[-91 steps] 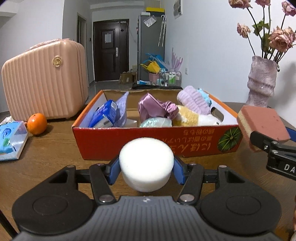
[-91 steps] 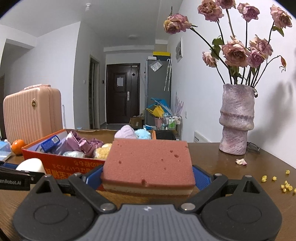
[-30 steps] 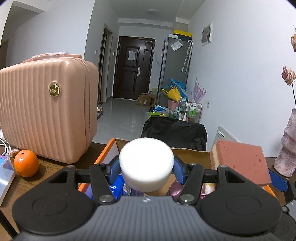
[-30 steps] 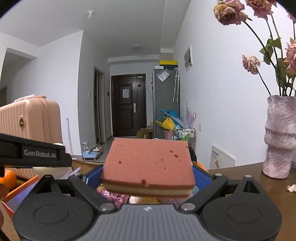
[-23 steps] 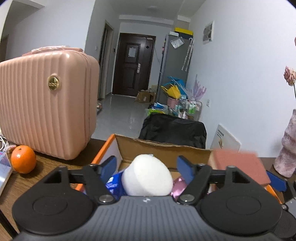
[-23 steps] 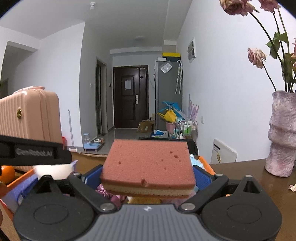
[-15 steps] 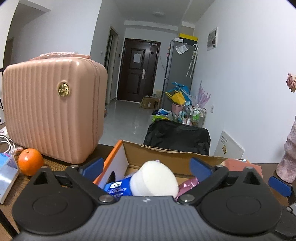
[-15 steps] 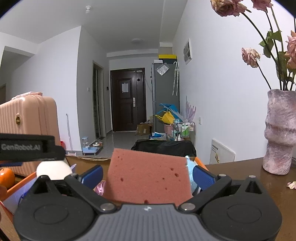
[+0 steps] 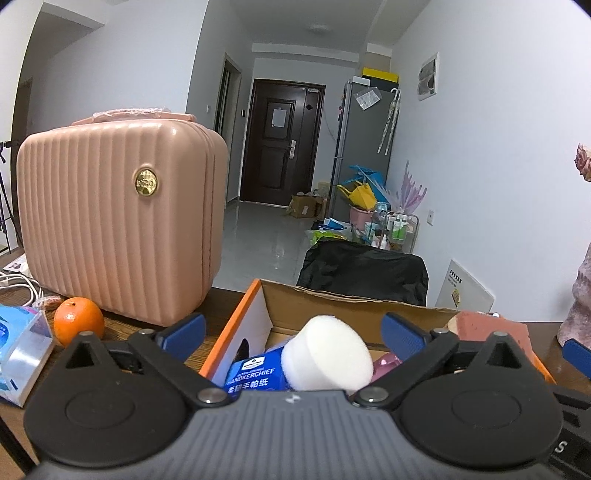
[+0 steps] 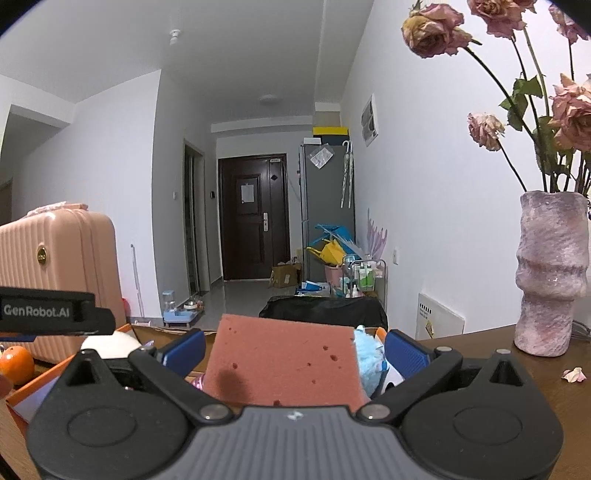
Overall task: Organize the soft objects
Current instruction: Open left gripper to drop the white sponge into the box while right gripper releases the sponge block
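1. Lying in the orange cardboard box (image 9: pixel 236 325), the white foam puff (image 9: pixel 328 358) is sitting on a blue handkerchief tissue pack (image 9: pixel 255 376), low between the spread fingers of the left gripper (image 9: pixel 293 332) and touching neither blue pad.
2. Leaning in the same box, the pink sponge (image 10: pixel 280 362) is standing tilted in the gap of the right gripper (image 10: pixel 295 349), with clear space showing on both sides between it and the fingers.
3. Standing released, the fingers of both grippers are gaping at their widest; those of the left have just been opening, and the foam puff between them is free of the pads. The right fingers have just been opening a little too, with the sponge loose between them.
4. Peeking out beside the sponge's right edge, a fluffy light blue soft item (image 10: pixel 369 362) is resting in the box; something shiny and pinkish purple (image 9: pixel 386 363) is showing just right of the puff.
5. Resting on the wooden bench (image 9: pixel 122 328) left of the box, an orange (image 9: pixel 78 321) is sitting just in front of a pink ribbed suitcase (image 9: pixel 122 229).
6. Standing on the bench well to the right, a mottled purple vase (image 10: pixel 550 273) is holding dried roses (image 10: pixel 432 29); a fallen petal (image 10: pixel 572 374) is lying near its foot.
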`<state>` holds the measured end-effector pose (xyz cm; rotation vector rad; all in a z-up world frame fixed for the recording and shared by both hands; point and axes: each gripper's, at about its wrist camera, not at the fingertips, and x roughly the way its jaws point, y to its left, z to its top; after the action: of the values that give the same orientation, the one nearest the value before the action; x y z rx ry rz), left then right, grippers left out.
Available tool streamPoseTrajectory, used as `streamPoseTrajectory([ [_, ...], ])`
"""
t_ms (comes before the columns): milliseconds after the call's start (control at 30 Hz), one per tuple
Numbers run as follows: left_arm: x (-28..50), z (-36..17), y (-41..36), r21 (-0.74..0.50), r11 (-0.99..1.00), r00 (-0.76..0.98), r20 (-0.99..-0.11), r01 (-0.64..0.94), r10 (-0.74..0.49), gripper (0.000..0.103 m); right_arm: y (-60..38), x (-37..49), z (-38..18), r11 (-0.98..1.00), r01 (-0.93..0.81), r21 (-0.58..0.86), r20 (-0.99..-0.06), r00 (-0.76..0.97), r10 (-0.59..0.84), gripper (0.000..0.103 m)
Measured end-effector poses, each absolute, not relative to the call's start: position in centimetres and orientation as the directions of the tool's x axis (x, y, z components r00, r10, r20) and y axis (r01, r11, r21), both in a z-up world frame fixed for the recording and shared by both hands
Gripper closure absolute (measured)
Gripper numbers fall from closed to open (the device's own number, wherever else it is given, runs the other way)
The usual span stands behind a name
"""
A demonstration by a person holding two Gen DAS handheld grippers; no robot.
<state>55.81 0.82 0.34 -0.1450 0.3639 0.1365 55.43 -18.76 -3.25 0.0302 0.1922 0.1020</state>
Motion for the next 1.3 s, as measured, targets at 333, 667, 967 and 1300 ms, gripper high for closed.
streamPoseTrajectory([
  [333, 53.3, 0.6, 0.9, -0.082, 0.985, 0.932, -0.342, -0.154, 0.117, 0.0, -19.6, 53.4, -3.1, 0.994, -0.095, 0.055, -0.162, 0.981, 0.102, 0.0],
  [667, 48.8, 0.6, 1.0, -0.05, 0.988, 0.938, -0.322, -0.148, 0.124, 0.0, -20.5, 50.1, -2.8, 0.994, -0.094, 0.051, -0.15, 0.984, 0.101, 0.0],
  [967, 43.8, 0.6, 1.3, -0.032, 0.989, 0.943, -0.307, -0.147, 0.13, 0.0, -21.5, 46.1, -2.7, 0.994, -0.094, 0.056, -0.152, 0.983, 0.101, 0.0],
  [1300, 37.6, 0.6, 1.3, -0.023, 0.991, 0.942, -0.315, -0.129, 0.115, 0.0, -22.1, 40.2, -2.6, 0.993, -0.113, 0.042, -0.17, 0.978, 0.119, 0.0],
])
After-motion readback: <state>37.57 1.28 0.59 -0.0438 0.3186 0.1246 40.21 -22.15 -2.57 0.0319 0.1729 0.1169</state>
